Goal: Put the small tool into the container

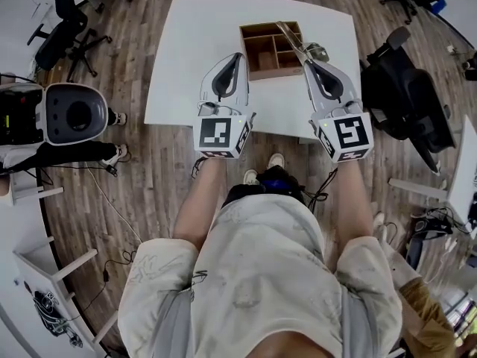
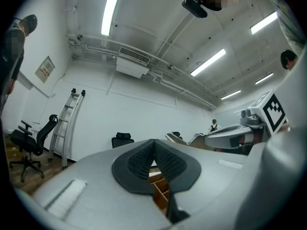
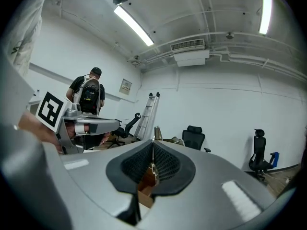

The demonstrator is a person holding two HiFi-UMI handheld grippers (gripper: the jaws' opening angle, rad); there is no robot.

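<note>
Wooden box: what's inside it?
In the wooden box, the compartments in view look empty. The small metal tool, held by the right gripper, crosses its right side in the head view; whatever lies beneath them is covered.

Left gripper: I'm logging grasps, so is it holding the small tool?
No, the left gripper is shut on nothing; the small tool sits in the right gripper.

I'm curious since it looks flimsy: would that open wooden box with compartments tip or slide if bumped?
The open wooden box sits low and wide, so tipping seems unlikely. Thin-walled on a smooth white table, it would probably slide.
</note>
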